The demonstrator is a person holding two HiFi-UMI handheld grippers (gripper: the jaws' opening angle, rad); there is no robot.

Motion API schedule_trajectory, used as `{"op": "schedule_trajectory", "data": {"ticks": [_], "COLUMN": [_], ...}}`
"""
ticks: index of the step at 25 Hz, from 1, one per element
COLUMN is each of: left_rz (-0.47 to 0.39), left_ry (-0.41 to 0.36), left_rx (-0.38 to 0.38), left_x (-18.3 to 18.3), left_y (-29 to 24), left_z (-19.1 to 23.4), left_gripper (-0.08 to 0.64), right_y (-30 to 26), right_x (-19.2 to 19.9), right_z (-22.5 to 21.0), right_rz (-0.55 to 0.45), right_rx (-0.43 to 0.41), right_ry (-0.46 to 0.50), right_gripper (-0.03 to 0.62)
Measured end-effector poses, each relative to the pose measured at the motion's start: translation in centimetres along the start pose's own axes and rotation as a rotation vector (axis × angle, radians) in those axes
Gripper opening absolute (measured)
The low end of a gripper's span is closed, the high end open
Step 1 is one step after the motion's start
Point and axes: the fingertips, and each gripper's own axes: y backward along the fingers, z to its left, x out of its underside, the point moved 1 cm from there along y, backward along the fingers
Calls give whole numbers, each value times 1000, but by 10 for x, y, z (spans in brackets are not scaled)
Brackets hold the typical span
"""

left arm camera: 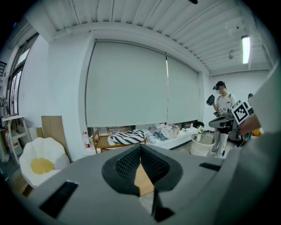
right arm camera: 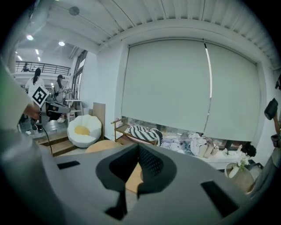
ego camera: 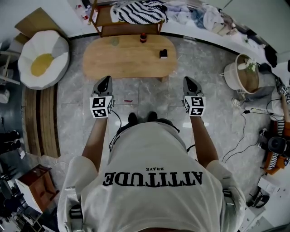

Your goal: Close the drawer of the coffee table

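Observation:
The oval wooden coffee table [ego camera: 129, 56] stands on the grey tiled floor ahead of me; its top [left arm camera: 141, 180] shows as a light wood sliver between the jaws in both gripper views [right arm camera: 131, 178]. No drawer front can be made out from above. My left gripper [ego camera: 106, 80] hovers just short of the table's near edge on the left, shut and empty. My right gripper [ego camera: 188, 81] is level with it on the right, past the table's right end, also shut and empty. A small black object [ego camera: 163, 54] and a dark red bottle [ego camera: 143, 37] rest on the tabletop.
A white and yellow flower-shaped seat [ego camera: 44, 59] sits at the left. Behind the table a wooden bench [ego camera: 129, 20] carries a striped cloth [ego camera: 140, 11], with piled clothes [ego camera: 199, 16] along the wall. A white planter [ego camera: 242, 72] and cables [ego camera: 240, 136] lie at the right. A person [left arm camera: 221, 116] stands at the far right.

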Motion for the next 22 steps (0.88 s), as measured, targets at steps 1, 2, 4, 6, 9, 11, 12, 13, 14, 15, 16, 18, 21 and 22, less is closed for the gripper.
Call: {"op": "schedule_trajectory", "data": {"ticks": [1,2,4,6,9,11,12,13,14,15,16,18,21,22], "left_rz": [-1,-2,-6,-10,-12,-9,-8,-8,-9,-12,-14,-19,-20,-20], "left_ry": [-3,-4,-3,-4,-5,-4,-4,-3,-4,-5,-6,-8,-10,-10], "left_rx": [1,2,5,8,16,21,23,25,26,28,30,33,35,34], "left_x": [-1,-3,-5,-7,-7,-7,-7,-8,-10,-12,-14,-16,-17,-17], "left_y": [-1,-2,-5,-7,-10,-11,-12,-13,-14,-14,-14,-13,-13,-13], "left_z": [1,1,1,1,0,0,-1,-1,-2,-4,-5,-7,-7,-7], "left_gripper": [21,21,21,21,21,21,21,21,21,21,21,21,21,21], "right_y": [0,0,0,0,1,0,-1,-1,-1,0,0,2,1,0], "right_x": [-1,-2,-2,-3,-4,-4,-5,-6,-7,-8,-9,-9,-10,-10], "right_z": [-1,-3,-5,-6,-5,-3,-3,-4,-5,-6,-7,-7,-5,-4], "right_rz": [-4,-6,-8,-12,-18,-17,-16,-17,-18,-20,-22,-23,-22,-22], "right_rx": [1,2,6,7,4,-5,-8,-10,-11,-11,-12,-16,-26,-29], "right_ry": [-5,-9,-17,-23,-29,-33,-33,-34,-34,-35,-36,-44,-59,-62], "right_gripper": [18,18,18,18,18,18,18,18,18,18,18,18,18,18]}}
